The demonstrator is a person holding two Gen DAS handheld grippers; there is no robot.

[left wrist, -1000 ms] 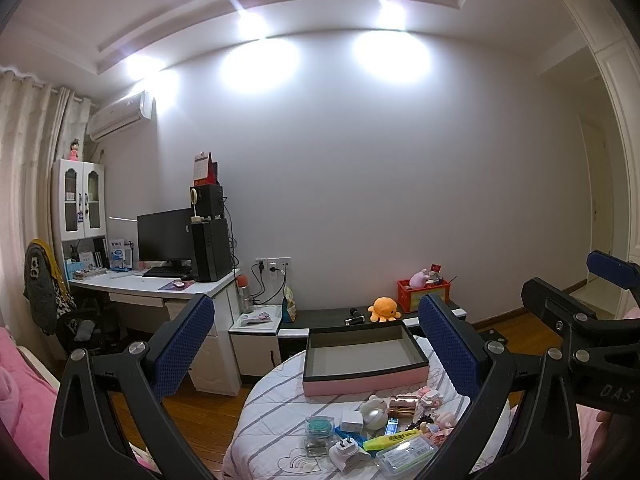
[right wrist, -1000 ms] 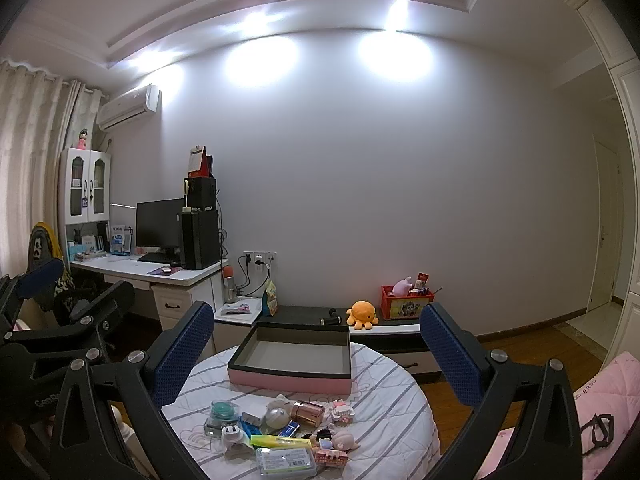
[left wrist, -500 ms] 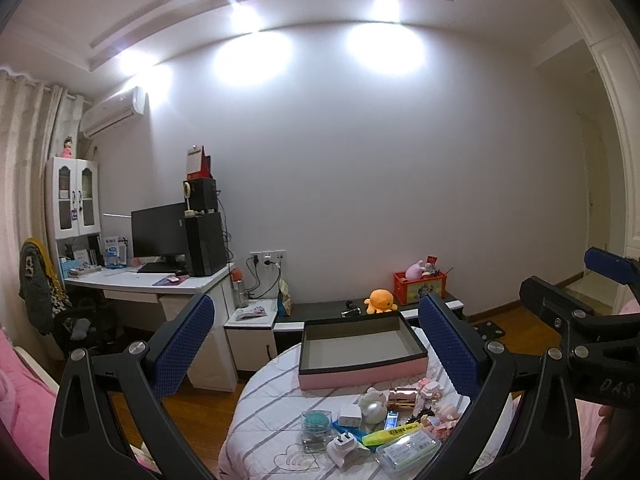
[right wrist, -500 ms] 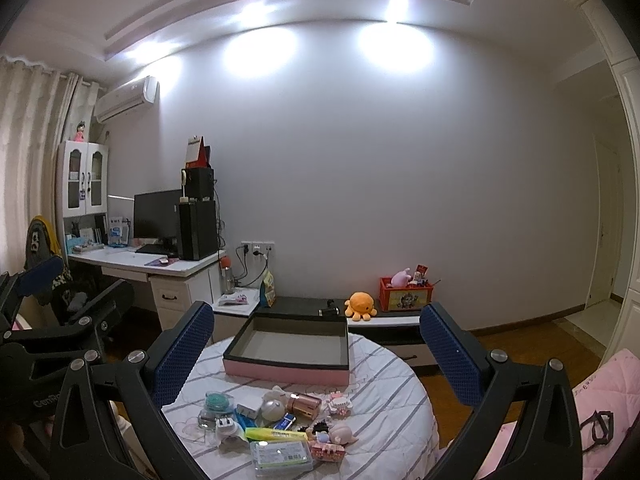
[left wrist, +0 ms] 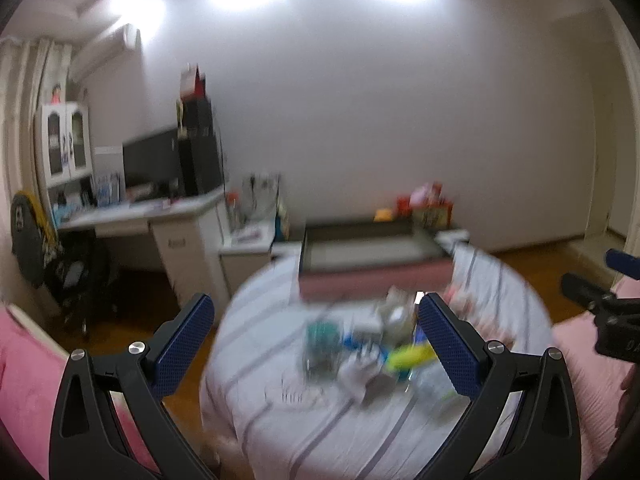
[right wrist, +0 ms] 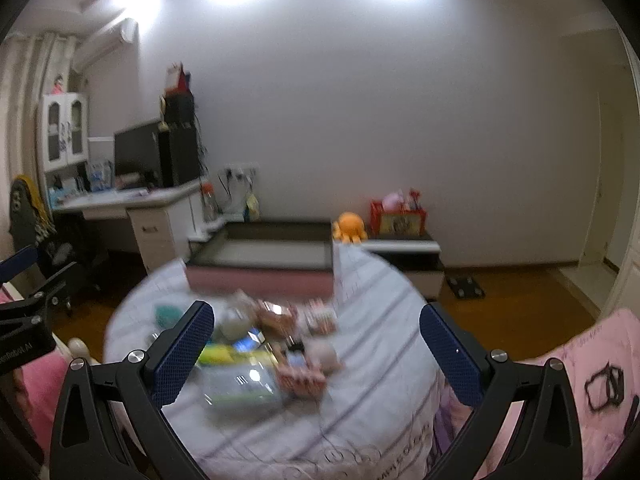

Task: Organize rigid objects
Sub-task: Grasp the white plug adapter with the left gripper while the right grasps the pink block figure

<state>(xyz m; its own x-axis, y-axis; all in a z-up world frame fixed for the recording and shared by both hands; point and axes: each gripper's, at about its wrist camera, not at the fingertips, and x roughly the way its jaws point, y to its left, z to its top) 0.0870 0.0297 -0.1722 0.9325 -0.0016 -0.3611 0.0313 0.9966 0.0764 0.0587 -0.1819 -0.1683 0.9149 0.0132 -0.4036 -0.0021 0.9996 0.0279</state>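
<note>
Here, left gripper [left wrist: 316, 334]: released, empty, above the clutter [left wrist: 372, 344].
Right gripper [right wrist: 316, 334]: released, empty.
Box [right wrist: 260, 276]: beyond both grippers, on the desk [right wrist: 380, 320].

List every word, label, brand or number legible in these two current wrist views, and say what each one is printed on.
Nothing reads whole; both views are motion-blurred.
"...Robot.AI": partly cut white lettering on the left gripper body, seen from the right wrist; the first letters are unclear.
White characters on the right gripper body, seen from the left wrist: cut off, unreadable.
Packaging among the small items on the round table: too blurred.
Red box by the wall: print unreadable.
</note>
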